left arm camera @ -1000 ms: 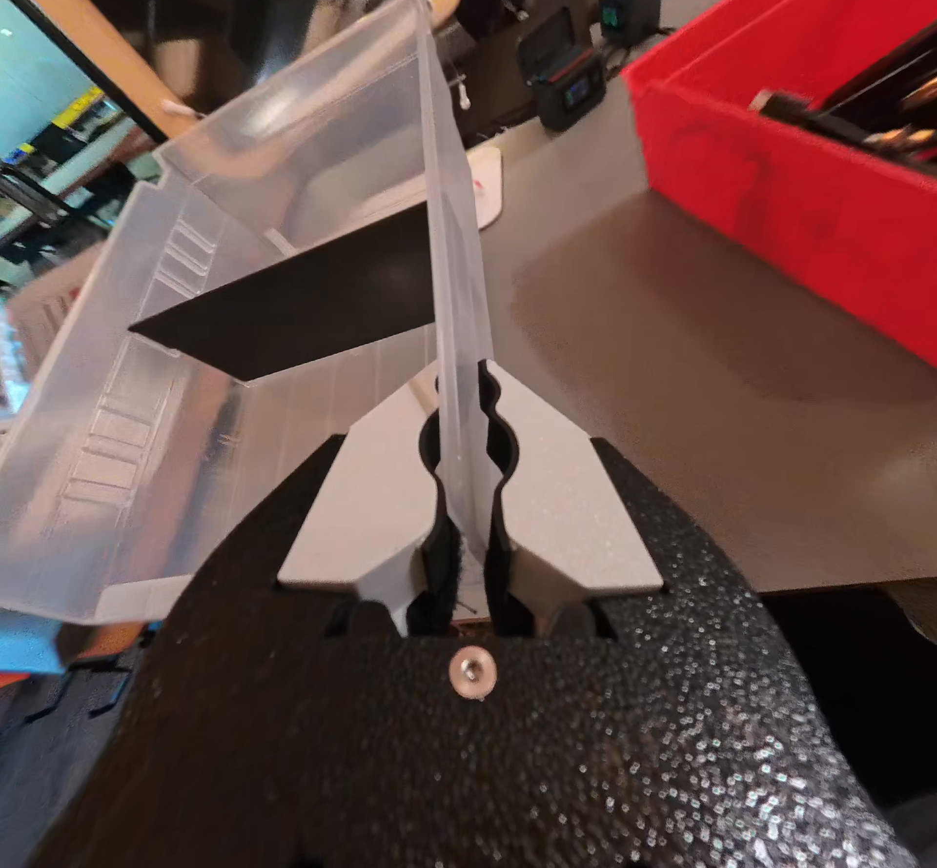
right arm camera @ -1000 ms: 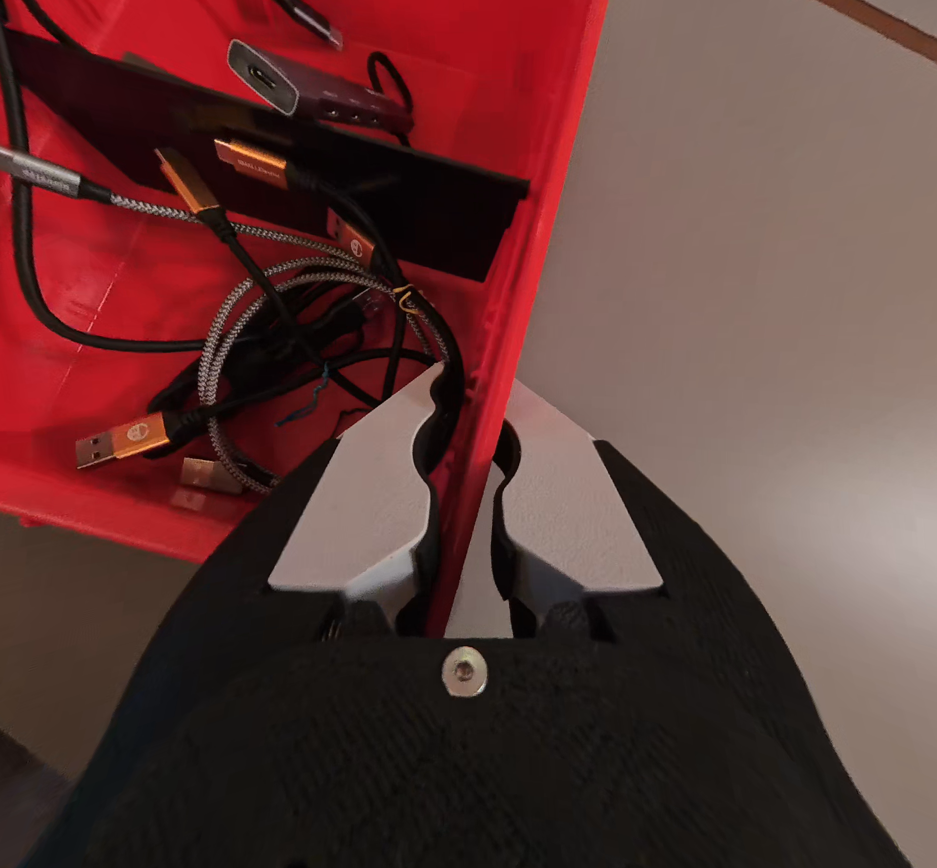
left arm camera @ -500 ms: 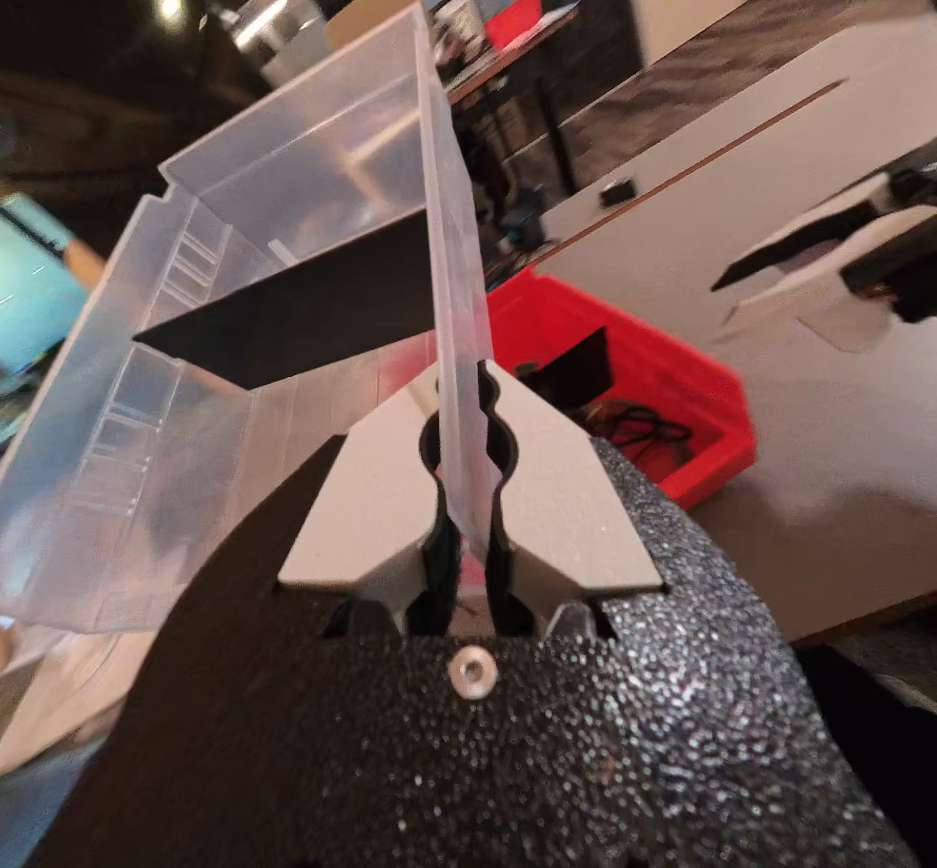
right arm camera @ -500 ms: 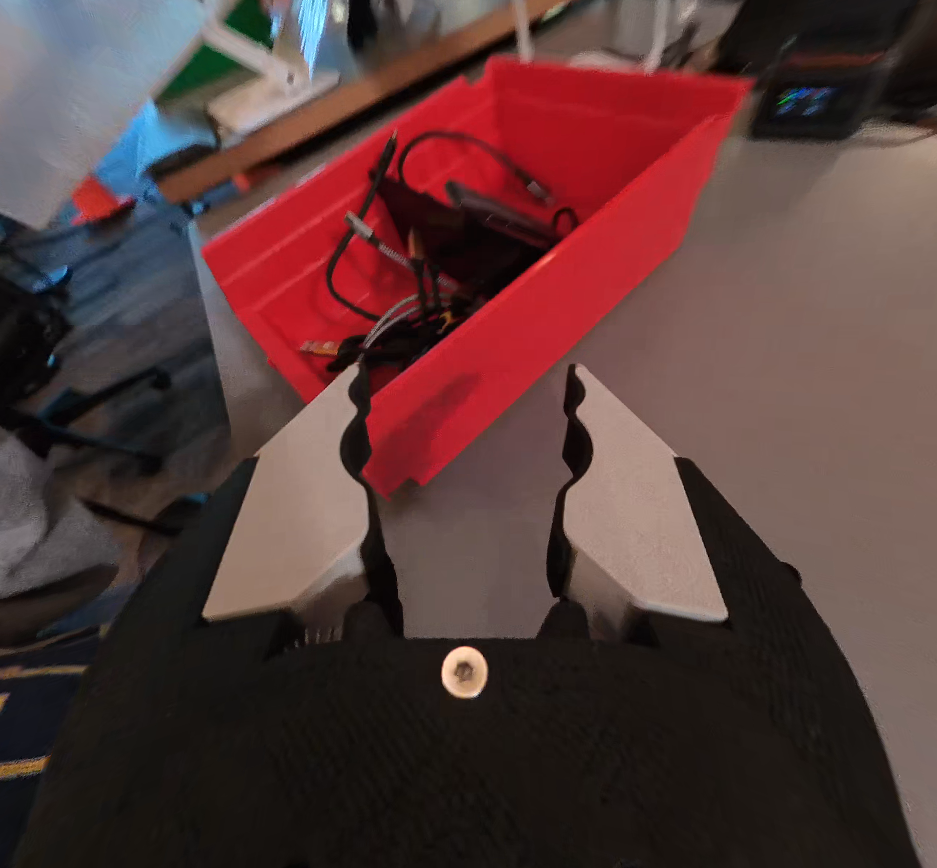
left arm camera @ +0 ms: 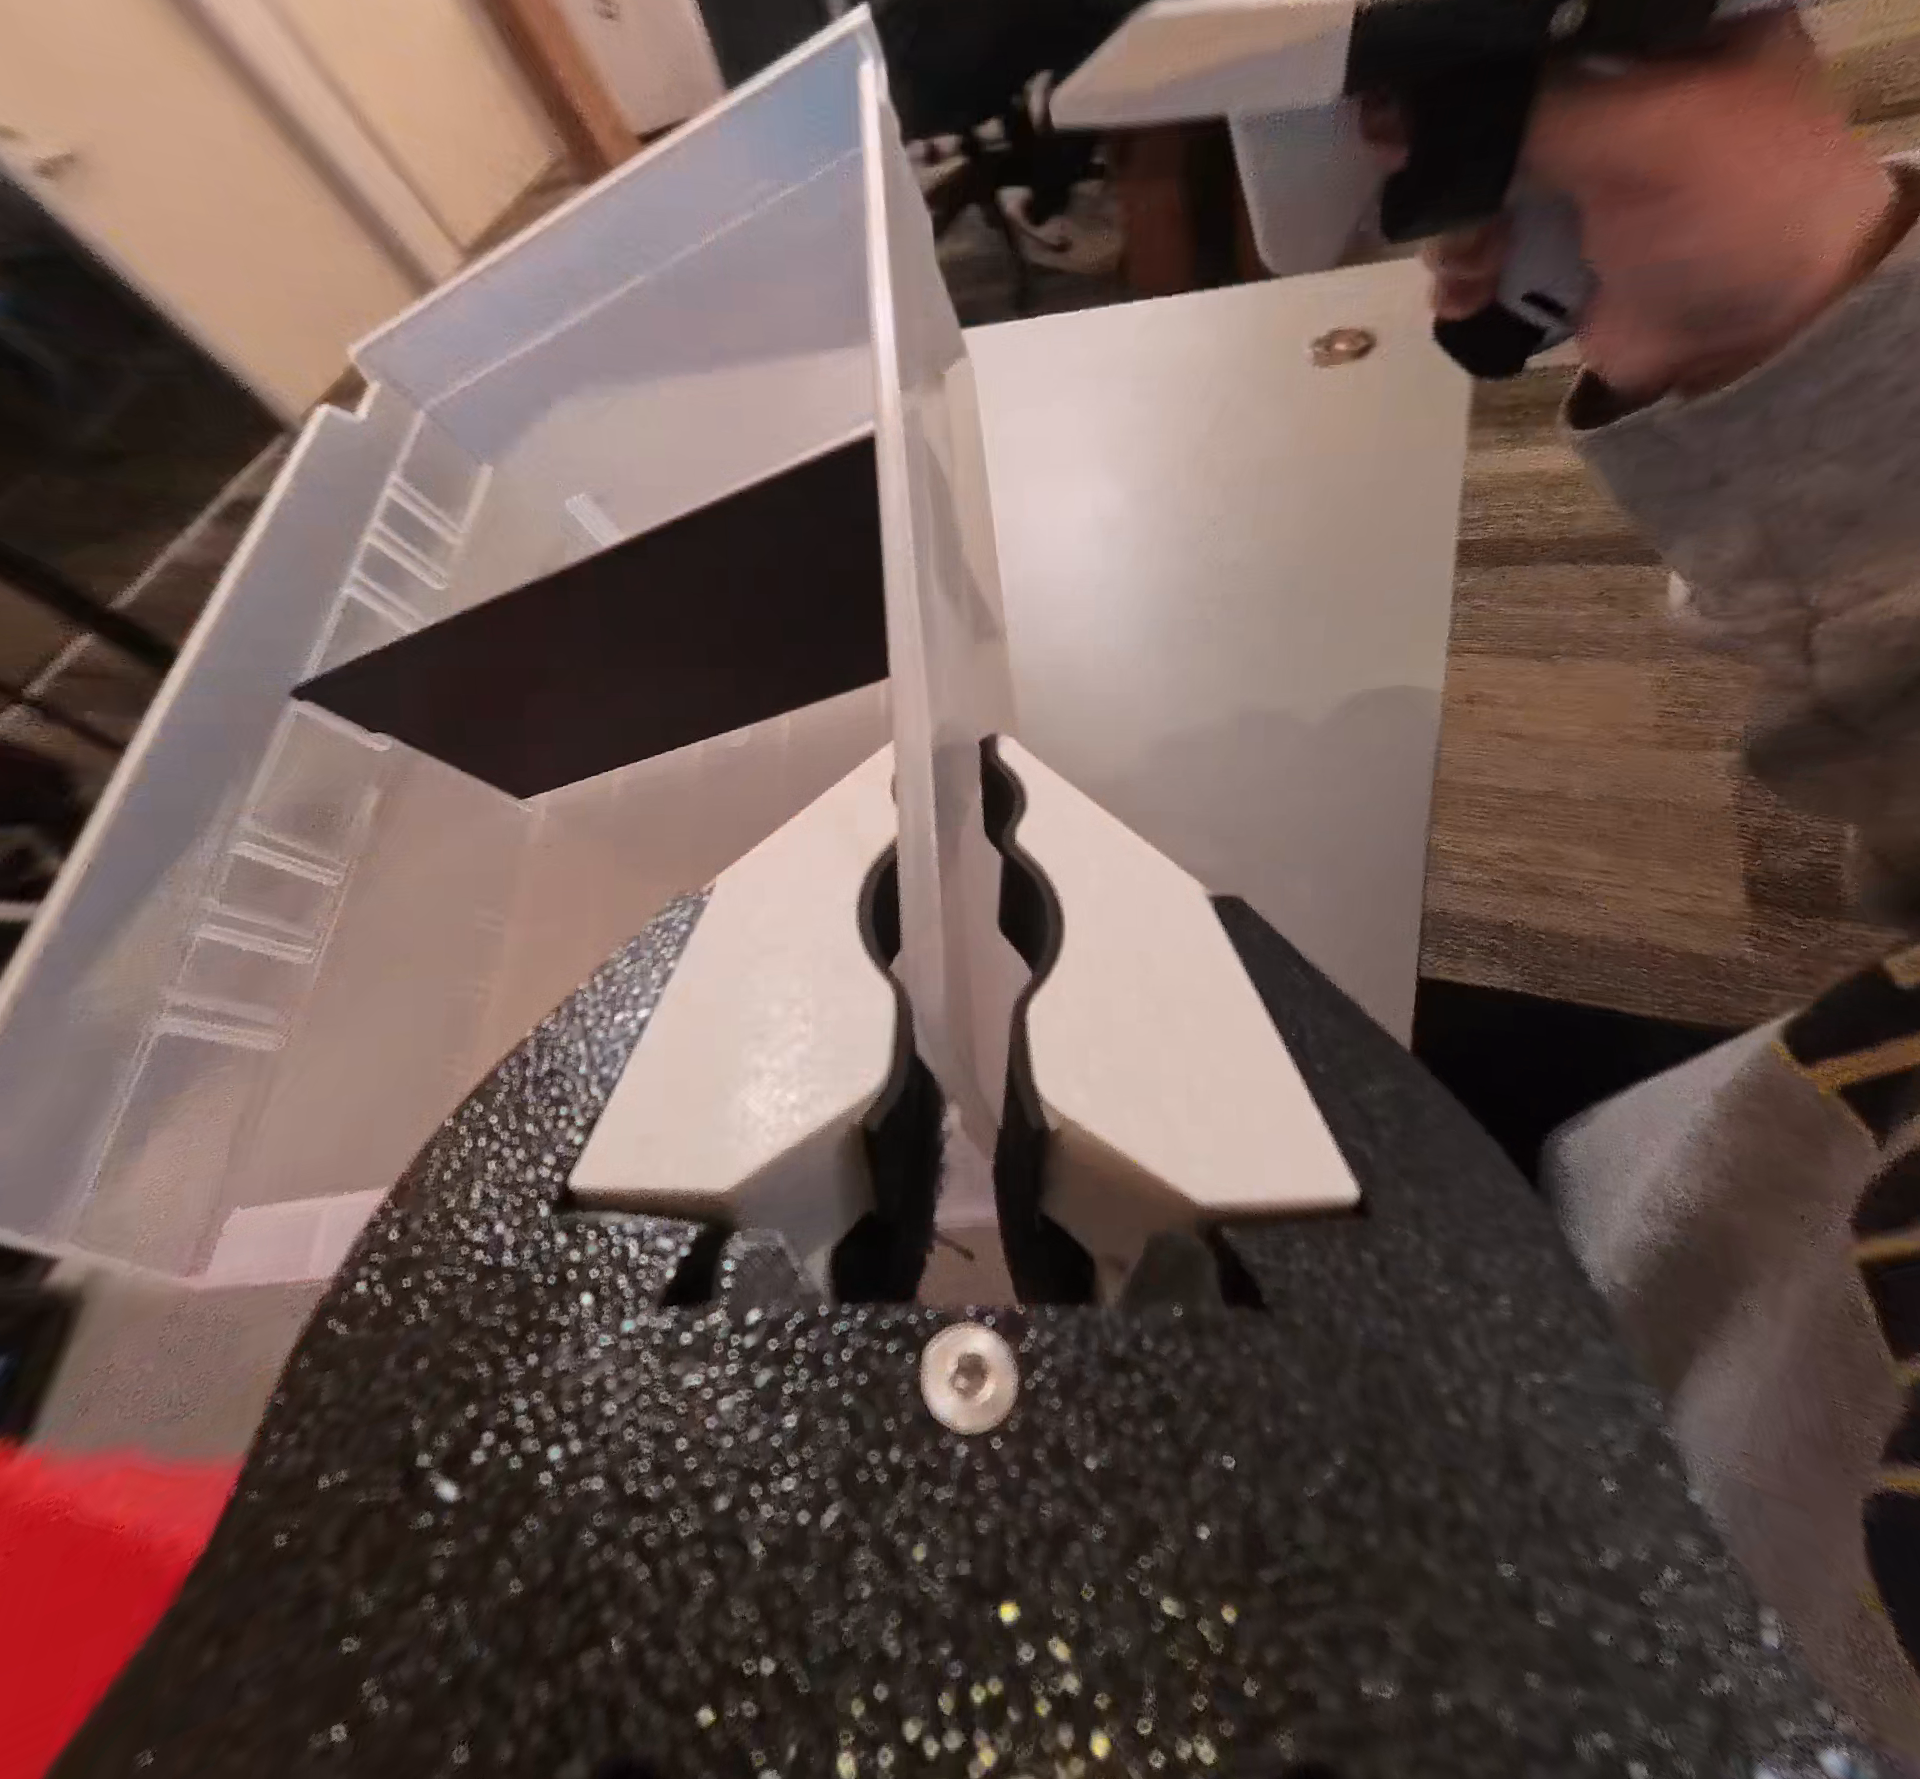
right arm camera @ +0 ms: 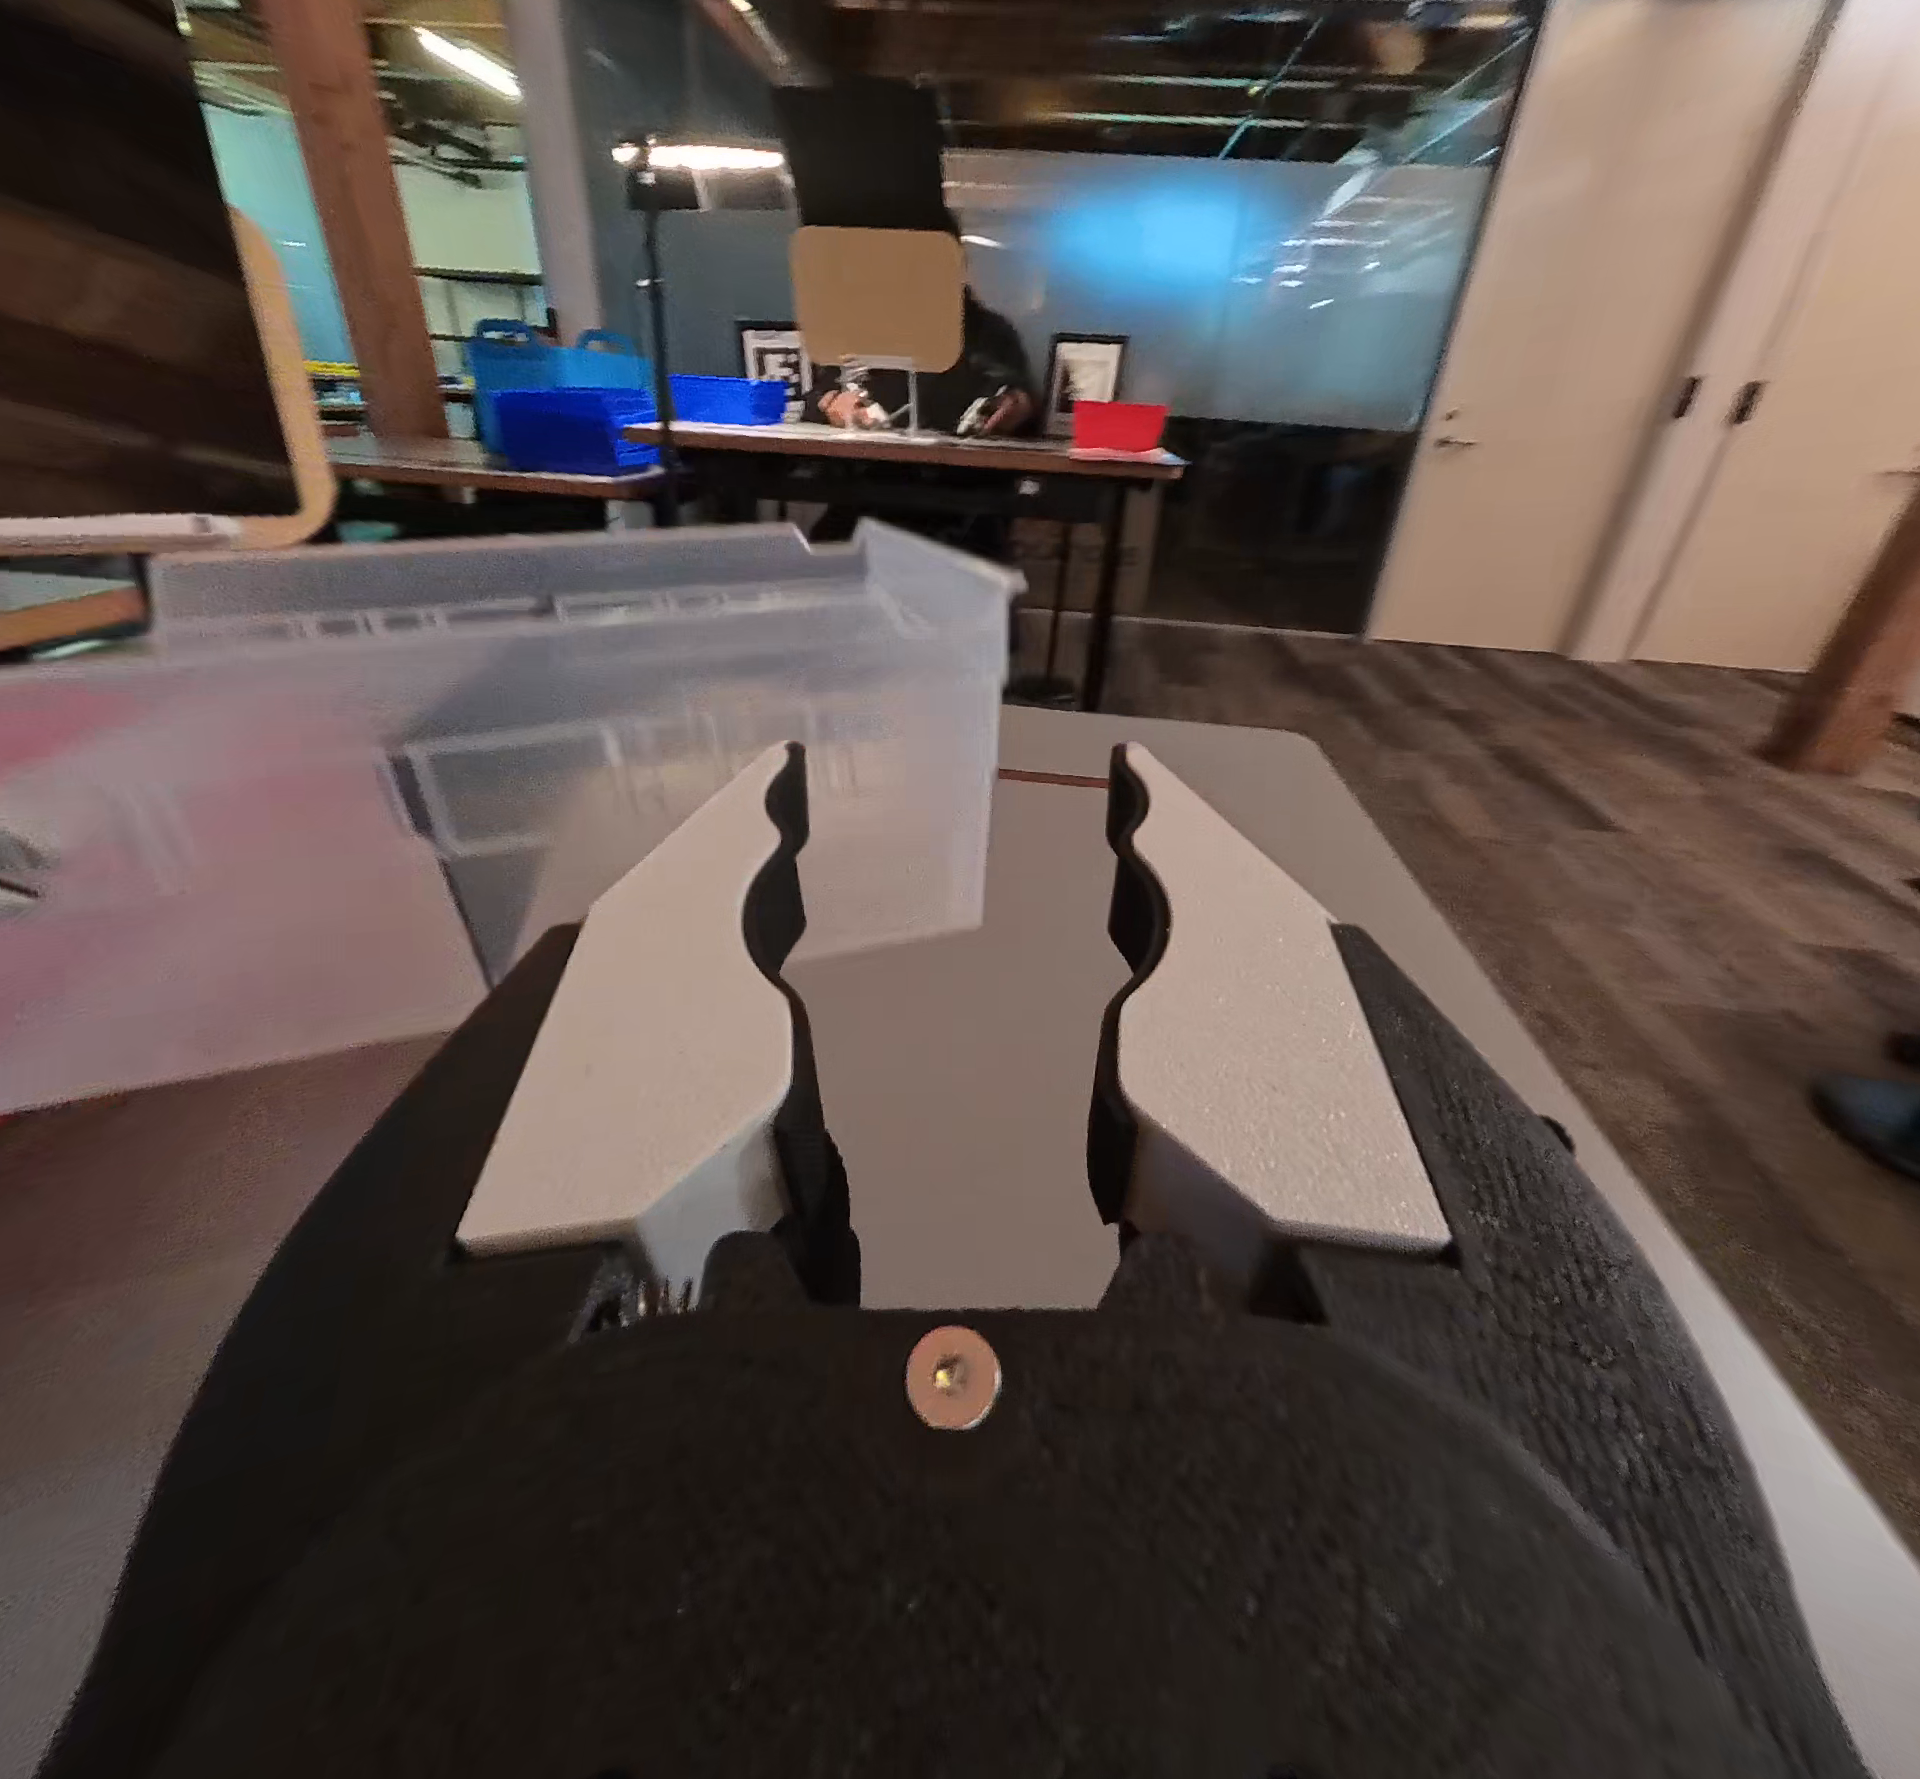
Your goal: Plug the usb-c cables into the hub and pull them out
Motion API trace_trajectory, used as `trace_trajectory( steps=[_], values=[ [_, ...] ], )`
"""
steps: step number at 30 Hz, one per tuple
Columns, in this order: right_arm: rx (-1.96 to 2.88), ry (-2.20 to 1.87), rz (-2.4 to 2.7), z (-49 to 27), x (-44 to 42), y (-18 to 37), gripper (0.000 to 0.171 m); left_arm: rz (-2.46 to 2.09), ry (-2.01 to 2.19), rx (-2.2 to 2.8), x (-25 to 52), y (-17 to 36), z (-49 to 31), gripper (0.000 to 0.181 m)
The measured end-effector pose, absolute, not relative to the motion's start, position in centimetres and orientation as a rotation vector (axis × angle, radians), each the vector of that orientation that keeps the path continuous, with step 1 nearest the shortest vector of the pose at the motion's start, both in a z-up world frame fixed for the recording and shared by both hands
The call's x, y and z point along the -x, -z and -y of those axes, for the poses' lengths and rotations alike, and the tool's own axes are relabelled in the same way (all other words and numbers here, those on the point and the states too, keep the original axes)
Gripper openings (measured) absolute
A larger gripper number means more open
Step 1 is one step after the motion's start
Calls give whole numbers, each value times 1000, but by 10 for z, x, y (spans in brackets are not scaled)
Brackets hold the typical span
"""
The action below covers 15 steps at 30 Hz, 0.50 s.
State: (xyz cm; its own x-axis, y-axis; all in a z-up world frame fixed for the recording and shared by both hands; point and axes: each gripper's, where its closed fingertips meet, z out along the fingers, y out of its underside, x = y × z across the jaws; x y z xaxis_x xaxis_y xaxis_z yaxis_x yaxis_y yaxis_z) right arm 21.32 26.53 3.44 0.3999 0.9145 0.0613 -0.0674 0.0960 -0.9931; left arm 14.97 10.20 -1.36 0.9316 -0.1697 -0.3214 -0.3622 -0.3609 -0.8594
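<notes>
My left tool [left arm camera: 951, 908] is clamped on the side wall of a clear plastic bin [left arm camera: 468, 690], a black divider [left arm camera: 623, 649] standing across its inside. My right tool [right arm camera: 956, 898] gapes wide with nothing in it, over the grey surface [right arm camera: 1039, 846], the bin just left. I see no cables or hub; a red patch [left arm camera: 94, 1625] sits bottom left

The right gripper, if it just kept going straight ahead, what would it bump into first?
Probably nothing close. The right gripper is open and empty, pointing over the bare grey table. The clear plastic bin sits just left of that line, so it might get clipped. Depth is hard to judge.
</notes>
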Motion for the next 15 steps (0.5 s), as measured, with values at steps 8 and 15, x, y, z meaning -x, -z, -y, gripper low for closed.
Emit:
trace_trajectory(
  steps=[8, 15],
  values=[
    [1241, -868, 872, -287, -231, -24, 49, -415, -147, 2000, -175, 79, -174, 6],
    [1198, -1000, 925, -273, -211, -17, 47, -343, -281, 1976, -158, 106, -200, 5]
  ],
)
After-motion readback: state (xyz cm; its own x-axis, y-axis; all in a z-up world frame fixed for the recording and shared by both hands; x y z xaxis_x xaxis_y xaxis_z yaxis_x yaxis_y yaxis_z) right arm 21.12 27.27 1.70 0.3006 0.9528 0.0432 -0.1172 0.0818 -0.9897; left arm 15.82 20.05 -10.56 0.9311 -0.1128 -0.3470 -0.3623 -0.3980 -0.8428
